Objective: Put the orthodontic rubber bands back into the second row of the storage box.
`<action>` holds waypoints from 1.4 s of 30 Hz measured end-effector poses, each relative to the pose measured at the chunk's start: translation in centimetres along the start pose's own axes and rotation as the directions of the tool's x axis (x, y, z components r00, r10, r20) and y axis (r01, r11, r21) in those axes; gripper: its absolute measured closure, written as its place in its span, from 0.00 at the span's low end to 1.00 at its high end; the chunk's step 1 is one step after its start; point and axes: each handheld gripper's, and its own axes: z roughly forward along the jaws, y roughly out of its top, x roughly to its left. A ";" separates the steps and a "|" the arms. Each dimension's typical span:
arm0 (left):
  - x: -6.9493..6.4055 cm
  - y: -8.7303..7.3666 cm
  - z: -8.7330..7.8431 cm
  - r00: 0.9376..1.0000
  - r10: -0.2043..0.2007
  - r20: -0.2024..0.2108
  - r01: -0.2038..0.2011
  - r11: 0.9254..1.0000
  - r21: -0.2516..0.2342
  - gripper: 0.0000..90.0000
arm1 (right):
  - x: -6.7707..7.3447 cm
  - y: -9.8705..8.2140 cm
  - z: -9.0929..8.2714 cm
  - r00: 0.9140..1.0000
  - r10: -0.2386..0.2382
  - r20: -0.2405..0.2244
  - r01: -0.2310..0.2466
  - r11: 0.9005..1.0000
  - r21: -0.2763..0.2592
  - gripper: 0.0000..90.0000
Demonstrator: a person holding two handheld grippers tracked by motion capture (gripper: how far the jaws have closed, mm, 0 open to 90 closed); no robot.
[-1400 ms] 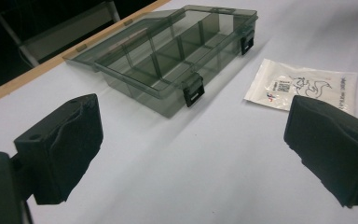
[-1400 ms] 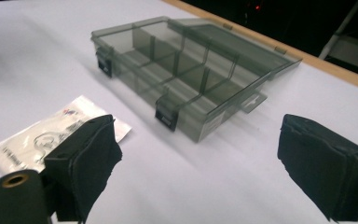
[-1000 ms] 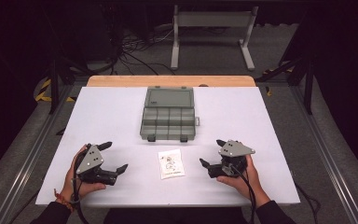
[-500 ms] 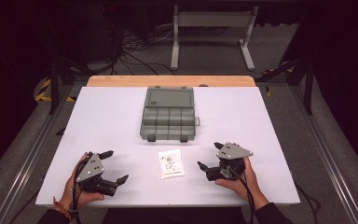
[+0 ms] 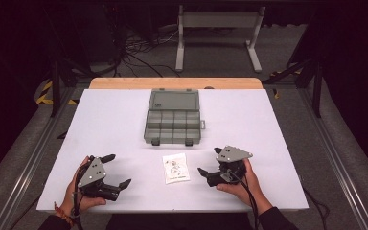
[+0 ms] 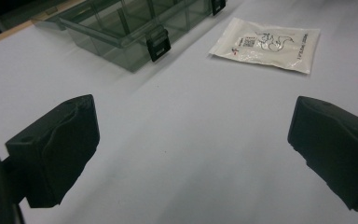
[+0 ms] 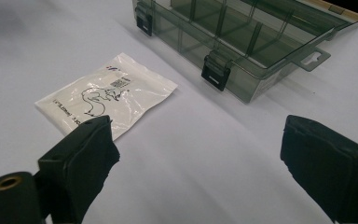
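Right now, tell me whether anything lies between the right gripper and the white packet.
Nothing visible does. The right gripper sits open beside the white packet, with only bare table between them. The compartment box stands farther back, off that path.

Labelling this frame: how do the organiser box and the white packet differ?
The organiser box is grey, see-through, rigid and divided into compartments; the white packet is opaque, flat and soft, with black print. The box is much larger and stands up off the table, with black latches on its front; the packet lies flat. The box sits farther from the person, the packet nearer. Both rest on the table, untouched.
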 end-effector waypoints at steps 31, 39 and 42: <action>-0.2 -0.1 0.3 1.000 -0.006 0.010 0.006 0.999 0.034 0.03 | 4.3 3.1 8.9 0.992 0.102 -0.069 -0.086 0.975 0.204 0.09; -0.3 -0.1 0.5 1.000 0.000 0.010 0.000 0.999 0.042 0.03 | 5.3 3.5 9.4 0.997 0.050 -0.061 -0.037 0.979 0.202 0.20; -0.3 -0.2 0.5 1.000 -0.005 0.010 0.004 0.999 0.045 0.04 | 5.4 3.5 9.4 0.997 0.052 -0.048 -0.042 0.979 0.199 0.29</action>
